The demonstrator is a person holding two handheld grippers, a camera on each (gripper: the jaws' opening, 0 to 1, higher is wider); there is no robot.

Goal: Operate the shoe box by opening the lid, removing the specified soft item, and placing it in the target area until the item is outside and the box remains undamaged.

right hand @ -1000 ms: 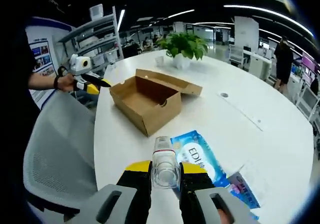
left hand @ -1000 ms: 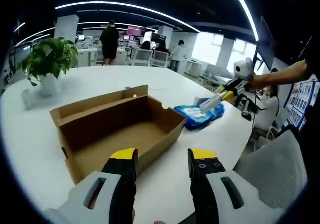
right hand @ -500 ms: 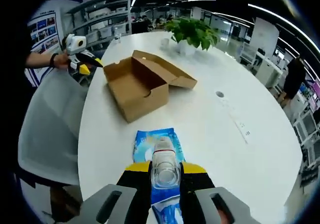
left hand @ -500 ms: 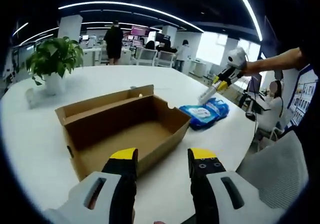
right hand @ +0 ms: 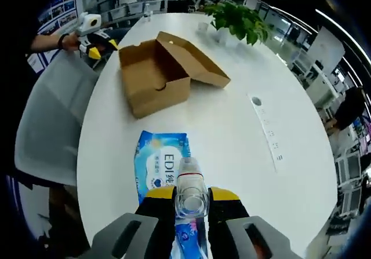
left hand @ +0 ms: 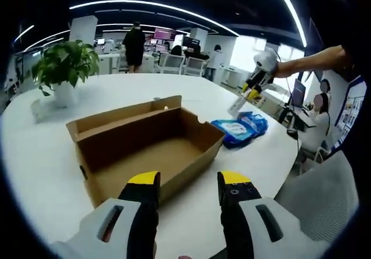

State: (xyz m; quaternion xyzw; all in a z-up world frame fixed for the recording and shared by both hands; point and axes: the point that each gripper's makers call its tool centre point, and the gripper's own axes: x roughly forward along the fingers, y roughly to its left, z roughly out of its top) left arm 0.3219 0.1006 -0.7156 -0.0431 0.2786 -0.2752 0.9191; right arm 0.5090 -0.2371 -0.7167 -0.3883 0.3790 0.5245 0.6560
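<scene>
Right gripper is pinching a small clear bottle between its two jaws and holds it up in the air over the blue pack of wipes. From the left gripper view, the same gripper hangs high above that pack, with a bare arm behind it. Left gripper holds nothing, and its jaws are spread apart, just in front of the near wall of the shoe box. The brown box sits on the white table with its lid flipped all the way back. I can see the box floor, and nothing lies on it. The blue pack looks soft, and it lies flat on the table just beside the box, so I think the soft thing is already out. The box looks fine, with no rips or dents that I can see. So the job looks close to done. I cannot tell what the clear bottle is for. Next, I think the right gripper should find a spot on the table for the bottle, away from the pack, lower it gently, and then let go. A green plant stands at the far side of the table, well away from all of this.
</scene>
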